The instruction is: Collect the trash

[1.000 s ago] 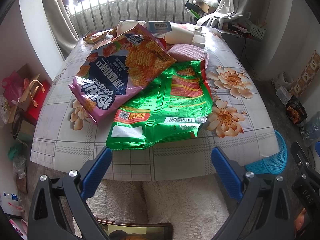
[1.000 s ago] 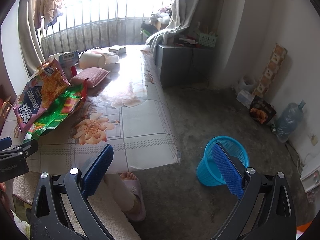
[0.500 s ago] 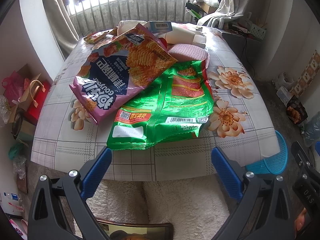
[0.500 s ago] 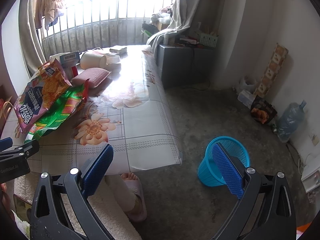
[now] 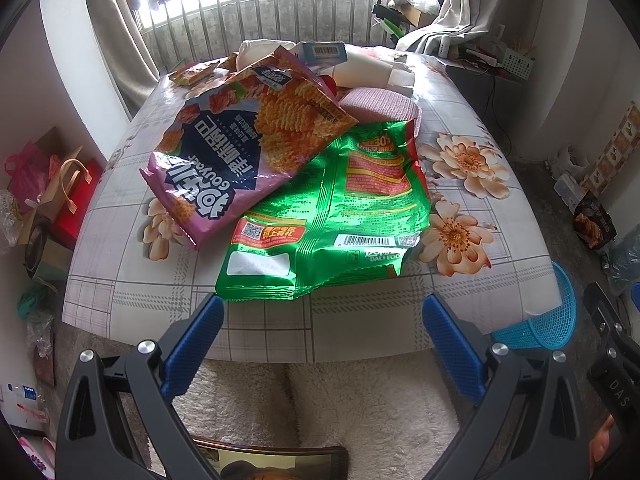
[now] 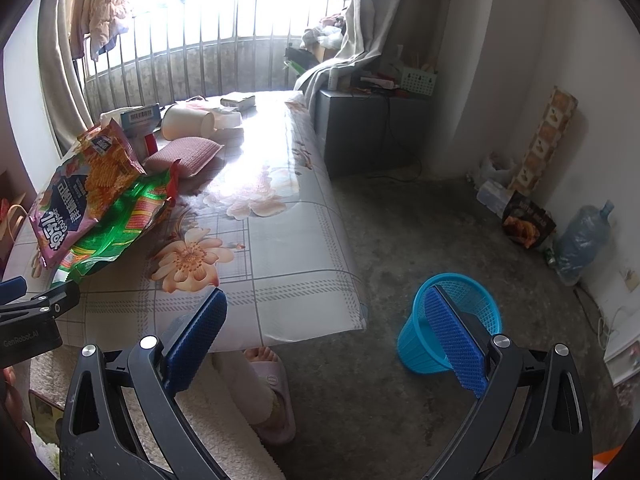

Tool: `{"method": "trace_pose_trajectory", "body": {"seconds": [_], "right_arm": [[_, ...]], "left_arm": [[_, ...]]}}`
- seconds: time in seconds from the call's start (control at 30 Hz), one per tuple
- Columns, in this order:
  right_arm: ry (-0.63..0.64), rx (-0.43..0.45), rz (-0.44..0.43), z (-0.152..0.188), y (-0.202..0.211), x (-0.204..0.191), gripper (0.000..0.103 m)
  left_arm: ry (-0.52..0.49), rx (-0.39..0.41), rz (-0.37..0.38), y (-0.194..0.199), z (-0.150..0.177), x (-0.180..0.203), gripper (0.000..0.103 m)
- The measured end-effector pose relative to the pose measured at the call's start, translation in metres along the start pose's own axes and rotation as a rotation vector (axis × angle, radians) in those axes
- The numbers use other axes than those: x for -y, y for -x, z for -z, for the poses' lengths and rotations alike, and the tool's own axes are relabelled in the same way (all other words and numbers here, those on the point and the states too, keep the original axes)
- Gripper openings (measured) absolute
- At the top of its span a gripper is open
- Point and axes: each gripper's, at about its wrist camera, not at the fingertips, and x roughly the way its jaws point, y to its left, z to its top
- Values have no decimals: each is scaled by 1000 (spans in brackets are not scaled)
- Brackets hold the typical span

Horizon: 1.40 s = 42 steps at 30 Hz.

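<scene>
A green snack bag lies flat on the flowered table, with a pink-purple snack bag lying partly over its far left. Both also show in the right wrist view, the green bag and the pink bag. My left gripper is open and empty, just short of the green bag's near edge. My right gripper is open and empty, off the table's near right corner. A blue mesh trash basket stands on the floor to the table's right, and also shows in the left wrist view.
Farther back on the table are a pink sponge-like pad, a white tub on its side, a barcoded box and small packets. A person's slippered foot rests under the table edge. Bags and a water bottle line the right wall.
Both grippers have drifted slightly; the view of the table has barely shifted. Nothing was taken hold of or moved.
</scene>
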Motion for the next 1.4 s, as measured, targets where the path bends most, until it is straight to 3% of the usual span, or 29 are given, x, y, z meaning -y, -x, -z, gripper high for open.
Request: {"method": "trace_pose_trajectory", "body": {"seconds": [0.6,0.87,1.07,1.27,1.4], "right_arm": [[-7,3,-14,-1,-1,-3,95],[-31,54,-92,-18,1,-11,95],[-32,128,-194,-49,1,-22,95],[-17,169,-310,-84,-7,-33,95],[3,175,-388,-112,-19,-40,95]], "left_arm": [[-2,9,24,-1,3,-4,97],[-9,120,55,19,-15,-18,97],[-10,202,26,36,-46,-49,97],[3,254,88,39,-99,-93,97],[78,328,263,33,-137,-130,97]]}}
